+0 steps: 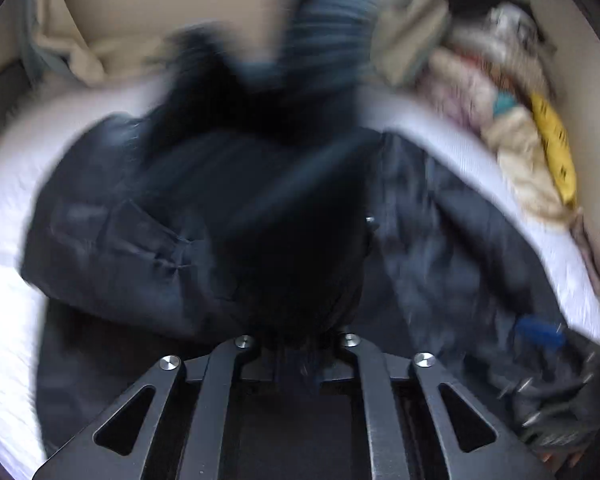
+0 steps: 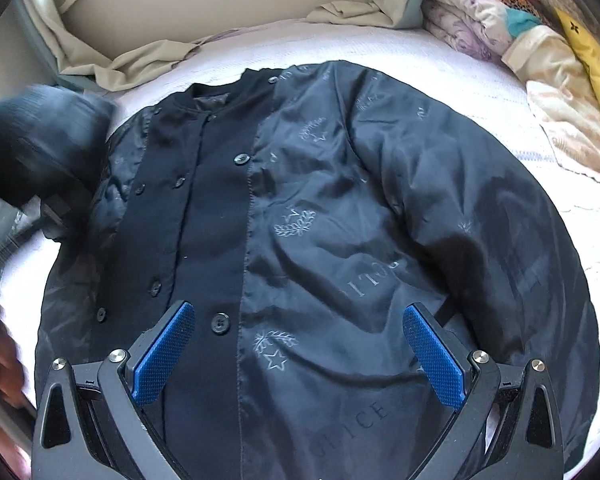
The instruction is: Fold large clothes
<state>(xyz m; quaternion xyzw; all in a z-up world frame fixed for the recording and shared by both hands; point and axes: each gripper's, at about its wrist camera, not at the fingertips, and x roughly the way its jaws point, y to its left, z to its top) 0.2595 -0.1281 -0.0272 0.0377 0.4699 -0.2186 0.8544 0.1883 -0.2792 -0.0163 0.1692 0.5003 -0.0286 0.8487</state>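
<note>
A large dark navy jacket (image 2: 300,216) lies spread on a white bed (image 2: 500,92), its printed satin lining facing up and a buttoned black placket down the middle. My right gripper (image 2: 300,356) is open with blue pads (image 2: 432,356), hovering just over the jacket's lower hem. My left gripper (image 1: 300,340) is shut on a sleeve (image 1: 284,184) of the jacket, lifted and blurred, with its ribbed cuff (image 1: 332,28) hanging at the far end. The sleeve also shows blurred in the right wrist view (image 2: 40,136). The left fingertips are hidden in the fabric.
Beige curtain cloth (image 2: 140,60) drapes at the bed's far edge. A pile of folded bedding and a yellow cushion (image 2: 592,56) sits at the far right. The right gripper shows in the left wrist view (image 1: 540,336) at lower right.
</note>
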